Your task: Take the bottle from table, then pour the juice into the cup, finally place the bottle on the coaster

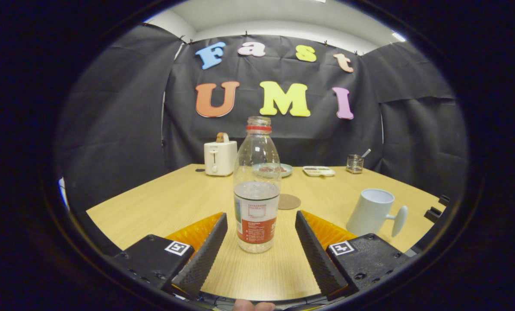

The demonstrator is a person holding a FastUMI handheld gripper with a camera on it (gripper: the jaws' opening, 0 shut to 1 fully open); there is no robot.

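On the wooden table [162, 203] the uncapped bottle [257, 185] stands upright, centred between the spread, empty fingers of the gripper [260, 220], neither pad touching it.

A light wooden table [162, 203] carries the clear bottle [257, 185] near, a round coaster [289, 201] just behind it, and a white cup [371, 211] right. Far back stand a toaster [219, 157], plate [283, 170], tray [318, 171] and glass holder [355, 164].

The gripper [260, 224] has its fingers spread wide on either side of the bottle, not touching it.

Black cloth walls [123, 125] enclose a light wooden table [175, 198]; ceiling [283, 17] seemingly white.
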